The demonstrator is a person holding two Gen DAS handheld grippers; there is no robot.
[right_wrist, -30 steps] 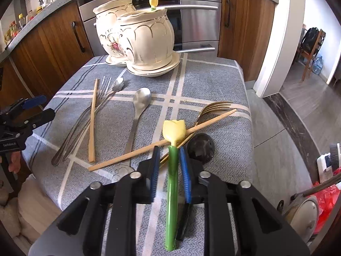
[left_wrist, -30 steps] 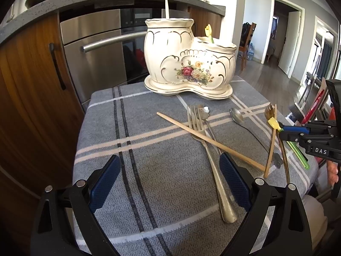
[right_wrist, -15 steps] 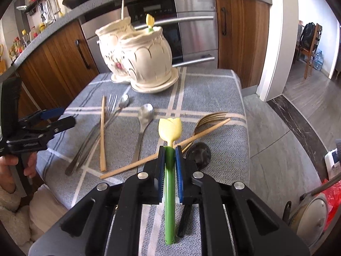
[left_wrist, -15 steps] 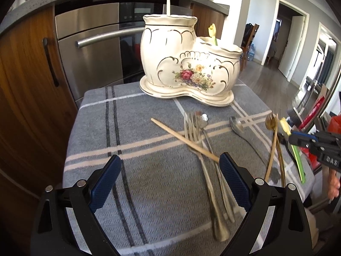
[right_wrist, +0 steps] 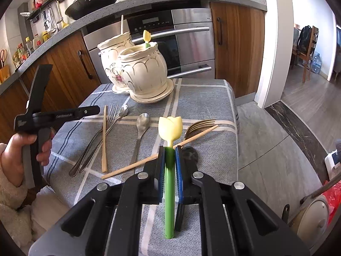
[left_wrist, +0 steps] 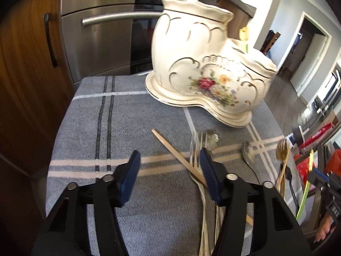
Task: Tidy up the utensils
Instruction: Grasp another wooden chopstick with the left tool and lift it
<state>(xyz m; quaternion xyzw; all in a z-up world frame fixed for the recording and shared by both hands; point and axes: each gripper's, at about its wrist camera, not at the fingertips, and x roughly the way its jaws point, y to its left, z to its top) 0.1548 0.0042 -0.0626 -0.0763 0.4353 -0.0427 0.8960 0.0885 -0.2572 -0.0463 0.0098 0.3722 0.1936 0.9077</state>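
My right gripper (right_wrist: pixel 169 156) is shut on the green stem of a yellow tulip-shaped utensil (right_wrist: pixel 170 129) and holds it above the grey checked cloth (right_wrist: pixel 202 98). My left gripper (left_wrist: pixel 169 166) is open and empty, low over a wooden chopstick (left_wrist: pixel 170 148) and a silver fork (left_wrist: pixel 197 147). The cream ceramic holder (left_wrist: pixel 202 64) with two pots stands at the back; it also shows in the right wrist view (right_wrist: pixel 136 68). A matching tulip utensil (right_wrist: pixel 146 37) and a chopstick (right_wrist: pixel 122 24) stand in it.
On the cloth lie a silver spoon (right_wrist: pixel 141 125), a gold fork (right_wrist: pixel 199 125), a second chopstick (right_wrist: pixel 157 156), a black ladle (right_wrist: pixel 189 152) and a chopstick (right_wrist: pixel 104 138) beside silver forks. A steel oven (right_wrist: pixel 187 42) and wood cabinets stand behind. Floor drops off to the right.
My right gripper has lifted the tulip utensil off the cloth. My left gripper has moved forward and down towards the chopstick and fork, its jaws narrower than before.
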